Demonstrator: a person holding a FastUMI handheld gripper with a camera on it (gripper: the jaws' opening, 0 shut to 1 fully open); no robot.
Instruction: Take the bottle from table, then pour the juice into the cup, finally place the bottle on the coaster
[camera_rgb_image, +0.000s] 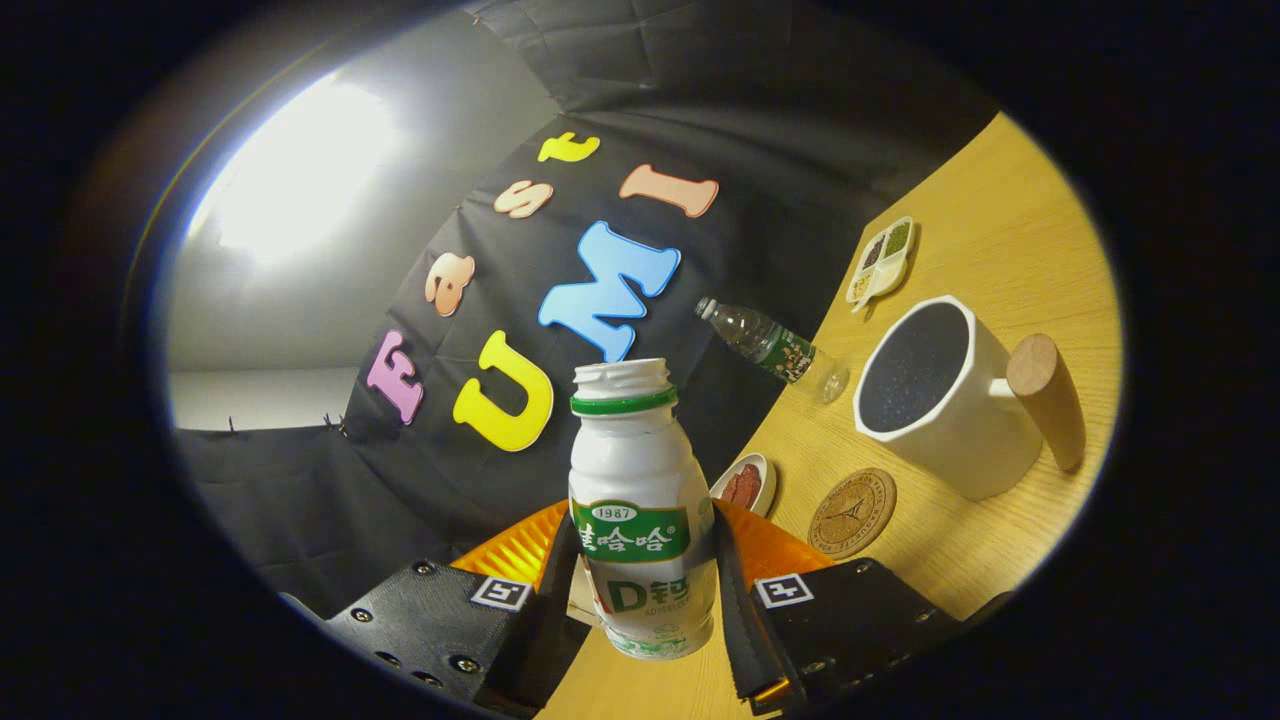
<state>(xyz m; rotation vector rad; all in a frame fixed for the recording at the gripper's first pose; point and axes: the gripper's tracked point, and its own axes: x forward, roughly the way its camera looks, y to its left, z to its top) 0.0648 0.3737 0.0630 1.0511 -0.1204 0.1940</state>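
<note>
A small white bottle (640, 500) with a green label and a green neck ring stands between my two fingers, its mouth open with no cap. My gripper (640, 590) is shut on the bottle's lower body, both black pads pressing its sides. The whole view is rolled, so the table slants steeply. A white cup (945, 400) with a dark inside and a wooden handle stands beyond the fingers to the right. A round cork coaster (852, 512) lies on the wooden table (1000, 230) between the bottle and the cup.
A clear plastic water bottle (770, 345) stands by the table's far edge near the cloth wall. A small white dish (745, 485) with something red-brown sits just behind the held bottle. A divided white tray (882, 260) with grains lies farther back.
</note>
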